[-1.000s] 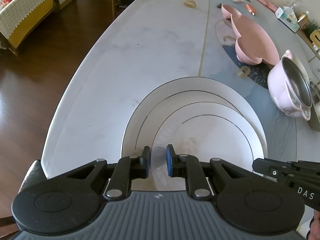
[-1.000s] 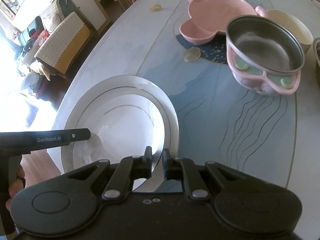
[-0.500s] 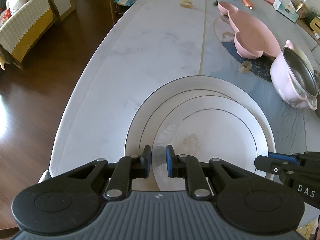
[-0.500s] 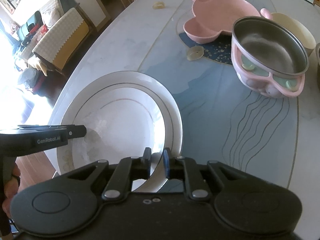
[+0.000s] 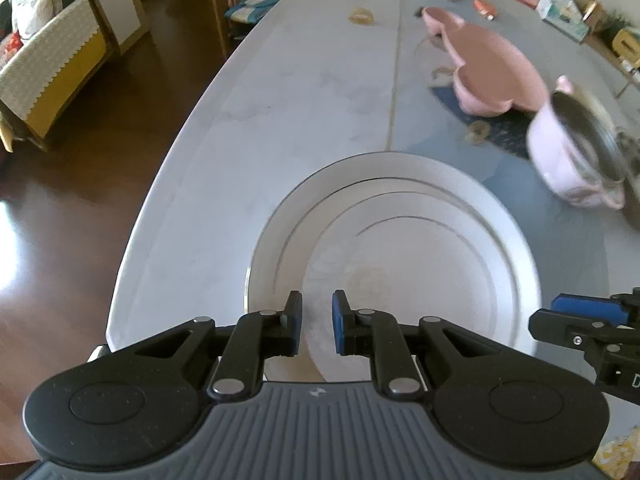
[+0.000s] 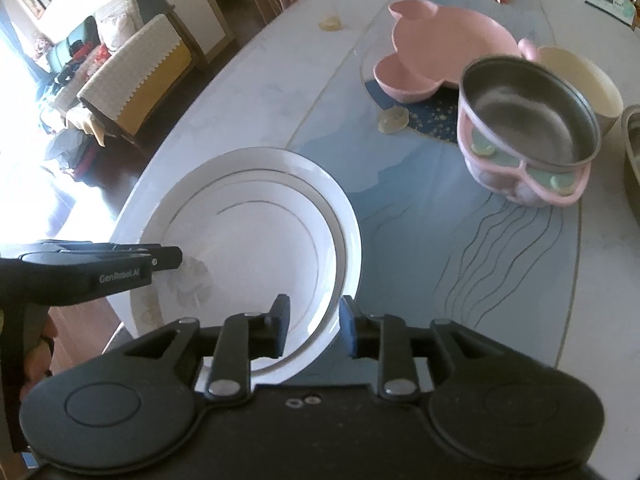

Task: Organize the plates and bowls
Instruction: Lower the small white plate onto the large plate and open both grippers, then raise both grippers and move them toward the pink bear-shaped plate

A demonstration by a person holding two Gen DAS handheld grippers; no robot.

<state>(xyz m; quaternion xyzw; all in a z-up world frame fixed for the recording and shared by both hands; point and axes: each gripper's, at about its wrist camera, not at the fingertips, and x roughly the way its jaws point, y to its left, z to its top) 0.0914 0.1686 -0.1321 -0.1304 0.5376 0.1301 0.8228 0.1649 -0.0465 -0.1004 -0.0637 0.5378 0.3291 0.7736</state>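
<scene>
Left wrist view: two white plates [image 5: 400,248] with thin silver rings lie flat, the smaller nested in the larger, near the rounded end of the pale table [image 5: 304,92]. Being round, they point no way. The left gripper [image 5: 317,322] hangs over the near rim, its blue pads a little apart; whether they pinch the rim I cannot tell. The right gripper [image 5: 584,312] shows at the right edge. Beyond lie a pink eared plate [image 5: 492,68] and a tilted pink bowl [image 5: 568,152] with a steel liner.

Right wrist view: the plates [image 6: 256,240] lie flat at the table's [image 6: 280,80] left edge. The right gripper [image 6: 314,326] straddles their near right rim, its jaws opening, pads clear of the rim. The left gripper [image 6: 160,258] reaches in over the far left rim. The pink bowl [image 6: 524,136] stands upright beside a cream bowl [image 6: 580,76].
</scene>
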